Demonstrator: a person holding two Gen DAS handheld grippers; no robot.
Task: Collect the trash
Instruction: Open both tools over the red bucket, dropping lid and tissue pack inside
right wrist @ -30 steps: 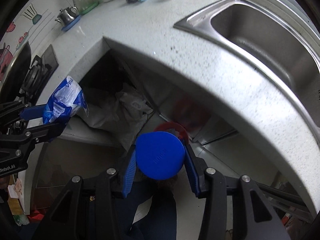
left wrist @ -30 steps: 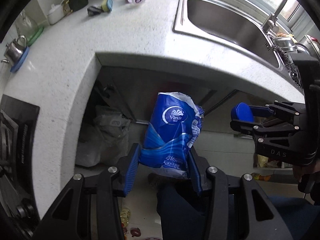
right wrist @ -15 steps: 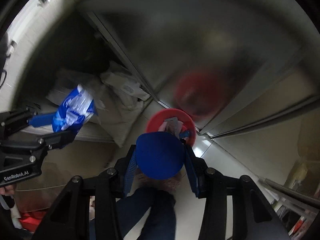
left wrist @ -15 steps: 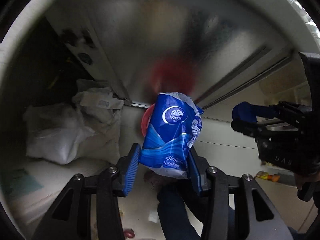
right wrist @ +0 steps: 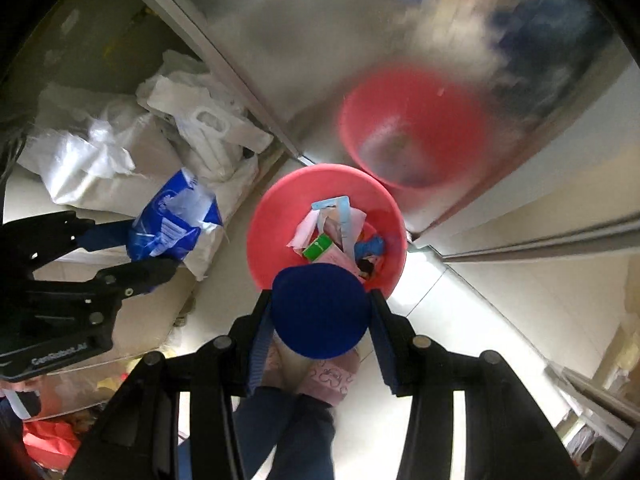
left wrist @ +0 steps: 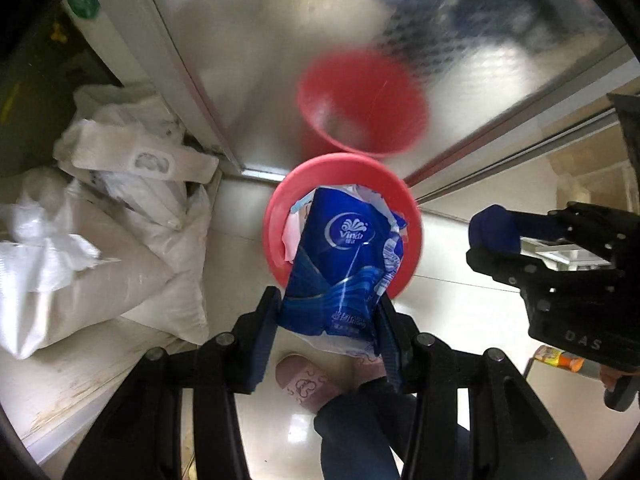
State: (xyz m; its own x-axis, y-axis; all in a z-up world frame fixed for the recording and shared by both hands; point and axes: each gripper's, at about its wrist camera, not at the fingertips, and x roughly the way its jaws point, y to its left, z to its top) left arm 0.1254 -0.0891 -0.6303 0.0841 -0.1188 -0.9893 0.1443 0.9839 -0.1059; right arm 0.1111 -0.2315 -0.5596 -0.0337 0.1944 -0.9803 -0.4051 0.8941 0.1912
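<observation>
My left gripper (left wrist: 328,316) is shut on a crumpled blue tissue wrapper (left wrist: 344,264), which hangs right over the red trash bin (left wrist: 276,216) on the floor. My right gripper (right wrist: 318,312) is shut on a round dark-blue lid (right wrist: 320,310), just at the near rim of the same red trash bin (right wrist: 276,216). The bin holds paper scraps, a green carton and other litter. In the right wrist view the left gripper (right wrist: 156,256) with the wrapper (right wrist: 172,220) sits left of the bin. In the left wrist view the right gripper (left wrist: 476,244) is at the right.
A shiny metal cabinet door (left wrist: 280,60) behind the bin mirrors it. White sacks and plastic bags (left wrist: 100,216) lie in the open cabinet at the left. A person's pink slippers (left wrist: 304,380) and dark trouser legs stand just below the grippers on pale floor tiles (left wrist: 460,312).
Both grippers have dropped from countertop height down to the floor, still gripping the wrapper and the lid. The counter and sink have left view; the red bin now looks large and close.
</observation>
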